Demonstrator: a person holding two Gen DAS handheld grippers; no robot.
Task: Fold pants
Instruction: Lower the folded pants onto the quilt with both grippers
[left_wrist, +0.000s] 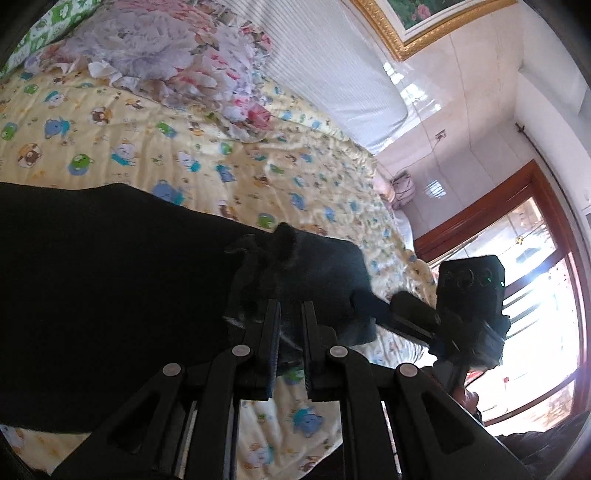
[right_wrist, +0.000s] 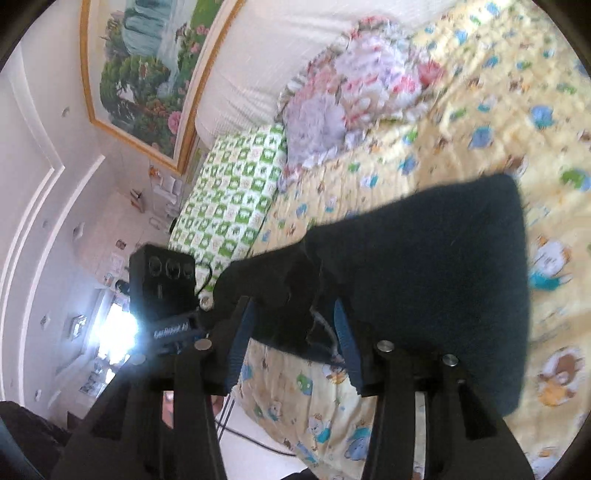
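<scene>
1. Left wrist view: the dark pants (left_wrist: 110, 288) are spread on the bed (left_wrist: 258, 177), over its cartoon-print sheet. The left tongs (left_wrist: 290, 314) are seen nearly together, clamped on a bunched edge of the cloth, apparently so that this end can be carried over for a fold. The right tongs (left_wrist: 373, 314) are seen just beside them at the same edge.

2. Right wrist view: the pants (right_wrist: 443, 277) lie on the bed (right_wrist: 461, 129), with a floral pillow (right_wrist: 351, 92) well apart. The right tongs (right_wrist: 291, 325) stand apart, with the crumpled edge between the fingers but not pressed. No earlier picture is given, so whether the cloth is being let go or taken up cannot be told.
</scene>
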